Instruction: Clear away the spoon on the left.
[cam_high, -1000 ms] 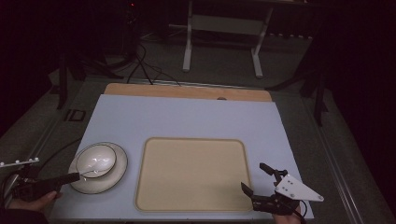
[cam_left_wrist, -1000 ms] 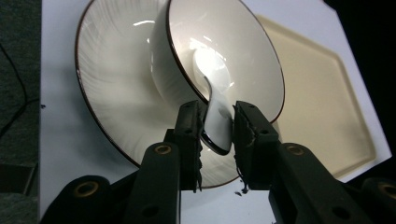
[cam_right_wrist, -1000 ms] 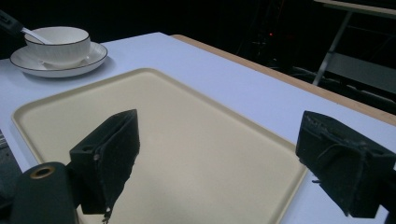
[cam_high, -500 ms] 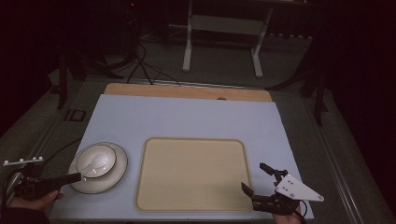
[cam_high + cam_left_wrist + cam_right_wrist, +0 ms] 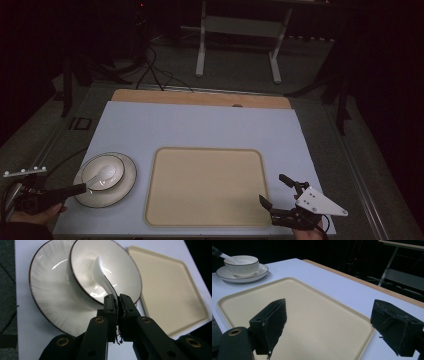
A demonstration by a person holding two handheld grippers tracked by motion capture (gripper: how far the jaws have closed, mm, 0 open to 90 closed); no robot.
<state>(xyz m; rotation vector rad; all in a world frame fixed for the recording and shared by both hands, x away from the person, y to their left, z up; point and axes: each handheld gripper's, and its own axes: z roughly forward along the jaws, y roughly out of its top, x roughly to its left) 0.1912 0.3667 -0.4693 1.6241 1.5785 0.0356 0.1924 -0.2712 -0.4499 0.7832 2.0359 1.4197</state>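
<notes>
The white spoon (image 5: 102, 277) lies with its scoop down in the bowl (image 5: 125, 270), its handle rising over the bowl's near rim; the left hand-held gripper (image 5: 117, 302) pinches the handle end, jaws pressed together on it; the bowl, white with a dark rim, sits on a matching plate (image 5: 47, 297), set toward the plate's side nearer the tray; in the high view the spoon (image 5: 100, 181), the bowl (image 5: 116, 164) and the plate (image 5: 127, 187) stand at the front left of the desk (image 5: 200, 125), with the left hand-held gripper (image 5: 80, 189) reaching in from the left edge, held by a hand (image 5: 32, 216) at the lower left corner; just beside the plate, apart from it, lies an empty beige tray (image 5: 205, 185), taking the front middle of the desk; the right hand-held gripper (image 5: 276, 191) hovers at the tray's front right corner, jaws spread wide with nothing between them; in the right gripper view the tray (image 5: 317, 315) stretches between the two jaws, and the bowl (image 5: 242, 266) on its plate (image 5: 260, 271) stands far off at upper left, the spoon (image 5: 228, 257) slanting out of it.
</notes>
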